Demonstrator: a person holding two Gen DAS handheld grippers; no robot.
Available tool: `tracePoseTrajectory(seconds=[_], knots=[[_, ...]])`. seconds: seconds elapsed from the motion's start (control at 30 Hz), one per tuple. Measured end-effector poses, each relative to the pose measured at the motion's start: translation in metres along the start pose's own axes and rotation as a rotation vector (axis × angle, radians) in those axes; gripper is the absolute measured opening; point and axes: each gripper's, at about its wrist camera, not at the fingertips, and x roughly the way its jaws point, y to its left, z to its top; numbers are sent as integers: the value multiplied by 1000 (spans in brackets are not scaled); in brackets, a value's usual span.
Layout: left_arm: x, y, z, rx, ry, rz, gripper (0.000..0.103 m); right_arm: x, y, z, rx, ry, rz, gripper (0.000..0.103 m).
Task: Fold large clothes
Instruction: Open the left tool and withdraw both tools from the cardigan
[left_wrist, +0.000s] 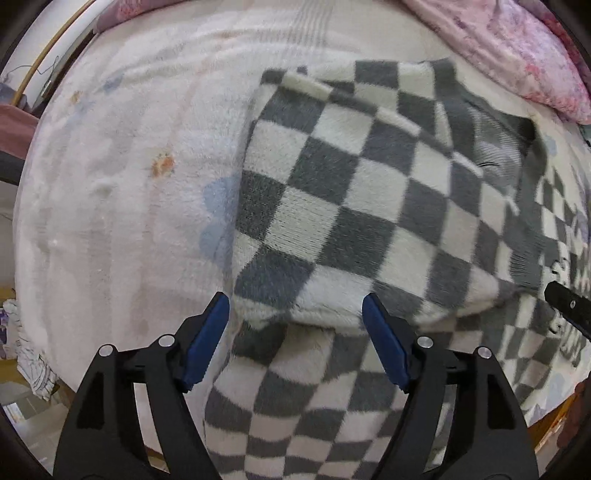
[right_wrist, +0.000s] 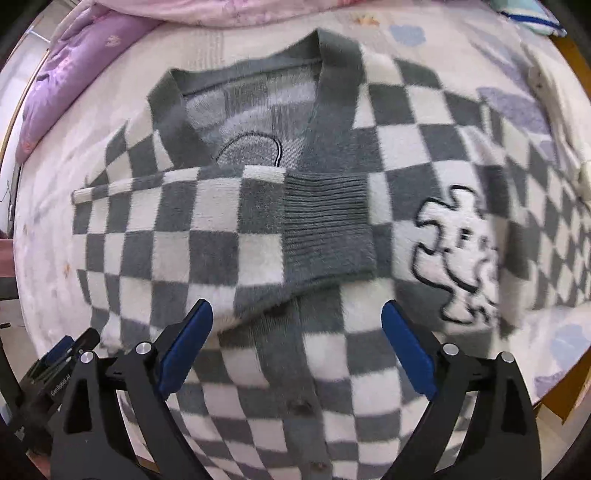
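A grey-and-white checkered cardigan (right_wrist: 207, 236) lies spread flat on the bed, neckline at the far side. One sleeve (left_wrist: 332, 206) is folded across the chest, and its ribbed grey cuff (right_wrist: 325, 229) rests near the button placket. A black-outlined embroidered figure (right_wrist: 458, 254) shows on the right chest. My left gripper (left_wrist: 295, 306) hangs open above the folded sleeve's near edge, nothing between its blue pads. My right gripper (right_wrist: 297, 310) stands wide open over the placket just below the cuff, holding nothing.
A white fleece blanket (left_wrist: 110, 184) covers the bed. A pink quilt (left_wrist: 517, 55) and a purple pillow (right_wrist: 66, 81) lie along the far side. The bed's wooden edge (right_wrist: 554, 402) runs at the lower right. Cloth and floor show off the bed's left side.
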Motion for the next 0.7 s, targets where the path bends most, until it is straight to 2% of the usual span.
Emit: tracePoseTrajectory(seconds=[0.07,0.1,0.17,0.27,0.33,0.47,0.6,0.7], knots=[[-15,-2,-13,-2,-13,-10,76,-21,1,-25,-15,-5,20,89],[-31,-6,-36,-2,-30,-17,77,-34,0,-27,-21,-16,25,89],[-49,-7,-56,4,-55,-20,79,-52,8,-61,-22,-44,34,89],[-80,-16,-73,2,-85,-9,80,-90,-2,-88,-5,-63,63,90],[-103,-19,-90,-10,-91,-29,80,-112,-5,-109,-10,-68,80,90],[-143,-25,-121,-9,-109,-116,83,-140,-12,-141,-4,-46,84,91],[-179,-34,-155,10,-130,-107,83,-162,-17,-172,-30,-21,73,91],[-200,-38,-175,21,-146,-103,83,-185,-17,-194,-63,-36,58,91]])
